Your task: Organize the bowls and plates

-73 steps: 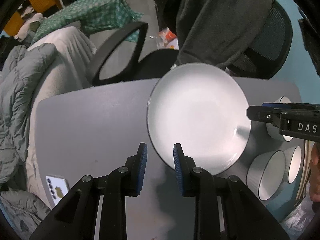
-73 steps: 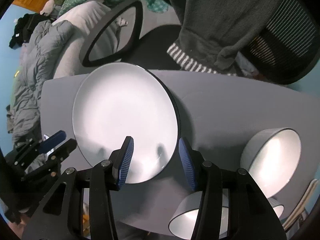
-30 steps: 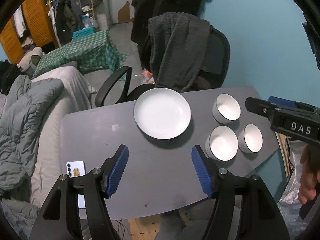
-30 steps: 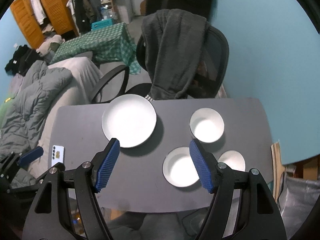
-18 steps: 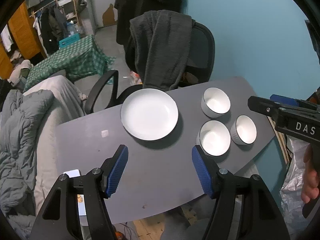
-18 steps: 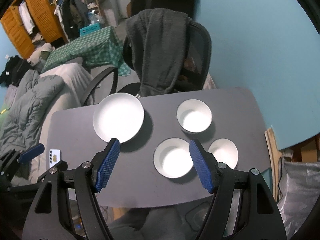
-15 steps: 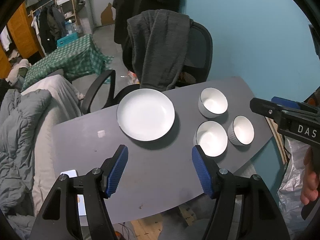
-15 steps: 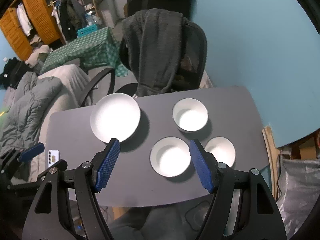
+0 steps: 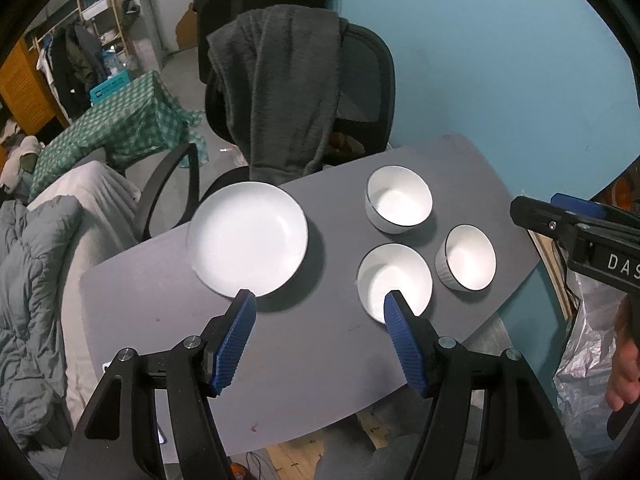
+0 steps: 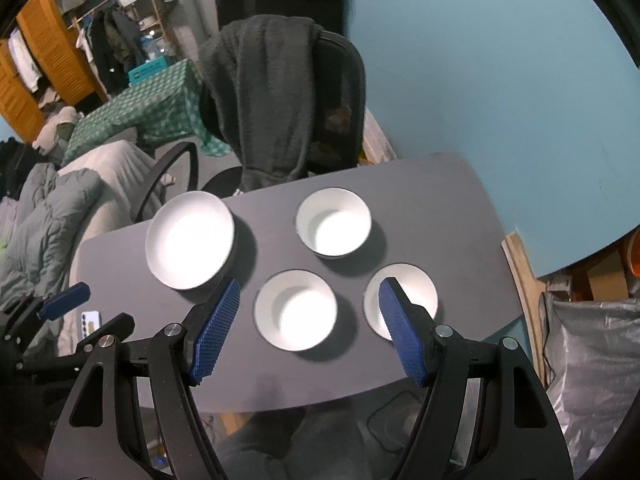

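**Both grippers held above the counter, jaws wide and empty**

Nearest the cameras, the left gripper [image 9: 316, 304] and the right gripper [image 10: 308, 292] hung over the near edge of the grey counter [image 9: 312, 360], each with its blue-padded jaws spread wide and nothing between them. In the left wrist view the right gripper showed at the right edge, with part of a hand [image 9: 624, 364] around its handle. A phone [image 10: 89, 322] lay at the counter's left end, partly hidden behind the left gripper.

On the counter, all the crockery sat upright with its open side up. Being round, none of it had a long axis to speak of. The nearest bowl [image 10: 296, 310] stood toward the middle, with the right-hand bowl [image 10: 400, 304] just beside it and apart from it. Farther back sat the far bowl [image 10: 334, 224]. The three formed a loose triangle, none touching another. The white plate [image 9: 248, 238] lay flat to their left, well clear of them, near the counter's far edge.

Beyond the counter stood a black office chair [image 9: 368, 76] with a dark grey garment [image 9: 280, 88] draped over its back, its armrest close to the plate's side. A grey duvet [image 9: 28, 280] lay left of the counter. Farther off were a green checked cloth [image 9: 120, 128], a teal wall [image 9: 500, 60] and orange wardrobe doors [image 10: 28, 64].
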